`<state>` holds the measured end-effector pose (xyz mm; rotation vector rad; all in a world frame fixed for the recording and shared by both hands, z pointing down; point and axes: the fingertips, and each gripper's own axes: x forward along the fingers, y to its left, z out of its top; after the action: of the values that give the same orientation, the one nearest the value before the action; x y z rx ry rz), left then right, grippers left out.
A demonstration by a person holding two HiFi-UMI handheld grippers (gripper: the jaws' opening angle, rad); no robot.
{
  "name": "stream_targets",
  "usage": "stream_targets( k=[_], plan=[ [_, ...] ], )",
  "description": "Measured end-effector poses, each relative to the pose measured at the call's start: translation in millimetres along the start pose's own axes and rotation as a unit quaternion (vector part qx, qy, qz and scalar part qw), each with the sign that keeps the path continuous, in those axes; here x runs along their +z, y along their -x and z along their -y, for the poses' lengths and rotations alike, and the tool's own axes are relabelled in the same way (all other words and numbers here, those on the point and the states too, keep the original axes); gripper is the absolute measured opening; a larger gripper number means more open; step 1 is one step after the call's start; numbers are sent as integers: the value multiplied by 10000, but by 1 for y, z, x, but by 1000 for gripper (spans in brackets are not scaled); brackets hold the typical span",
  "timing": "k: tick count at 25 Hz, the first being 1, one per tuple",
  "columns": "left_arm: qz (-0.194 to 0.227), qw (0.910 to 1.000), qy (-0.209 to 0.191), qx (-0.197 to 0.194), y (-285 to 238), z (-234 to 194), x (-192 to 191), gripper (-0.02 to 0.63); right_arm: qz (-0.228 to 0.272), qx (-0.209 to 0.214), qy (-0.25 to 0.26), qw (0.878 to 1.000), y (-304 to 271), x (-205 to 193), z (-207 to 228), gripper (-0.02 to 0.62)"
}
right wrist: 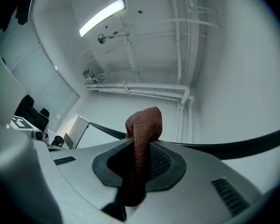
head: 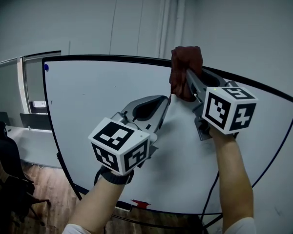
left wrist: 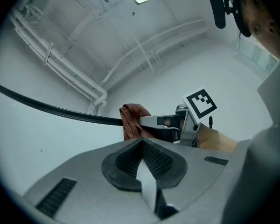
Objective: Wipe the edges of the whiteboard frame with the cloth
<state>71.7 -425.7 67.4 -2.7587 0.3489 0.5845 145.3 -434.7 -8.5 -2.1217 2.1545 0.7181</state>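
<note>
1. Though light and harmless, worth a deep pinch: rust-brown knitted cloth (head: 186, 65) judged soft, limp and a little grippy, likely to fold over or drag free along an edge if caught by a corner alone.
2. Best taken by a bunched fold, as now: right gripper (head: 187, 87) clamped down on the cloth, with a rounded lump standing proud of the tips and the rest trailing back between the ribbed pads.
3. Placed at the top of the thin black whiteboard frame (head: 112, 58), about midway along, with the lump lapping over the upper edge of the glossy white board face (head: 93, 116).
4. Left gripper (head: 165, 101) with jaws drawn together and nothing between them, held in front of the board face just below and to the left of the cloth, apart from it.
5. From the head view only: both forearms, the board's full outline, a small blue dot (head: 46, 68) near its upper left corner, a black office chair (head: 5, 152) on the wooden floor.
6. From the right gripper view only: how deep the cloth sits in the pads.
7. From the left gripper view only: a side look at the cloth crossing the dark frame line, with the other gripper's jaws pinched behind it.
</note>
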Motion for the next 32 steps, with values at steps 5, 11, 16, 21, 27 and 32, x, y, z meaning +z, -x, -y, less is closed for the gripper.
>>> stream_targets(
  k=[5, 11, 16, 21, 27, 32],
  plan=[
    [36, 9998, 93, -196, 0, -3, -6, 9, -61, -190, -49, 9998, -1, -4, 7, 57],
    [12, 9992, 211, -332, 1, -6, -14, 9, -76, -283, -216, 9993, -1, -5, 12, 57],
    [29, 9990, 192, -411, -32, 45, -19, 9, -35, -265, -336, 9991, 37, -4, 59, 57],
    [-63, 9986, 210, -484, -81, 102, -28, 9, -13, -208, -430, 9989, 76, 0, 118, 57],
    [-20, 9983, 193, -553, -117, 139, -24, 9, 39, -161, -605, 9980, 106, 4, 163, 57],
    [75, 9976, 187, -659, -146, 170, -11, 9, 62, -209, -613, 9979, 131, 11, 194, 57]
  ],
)
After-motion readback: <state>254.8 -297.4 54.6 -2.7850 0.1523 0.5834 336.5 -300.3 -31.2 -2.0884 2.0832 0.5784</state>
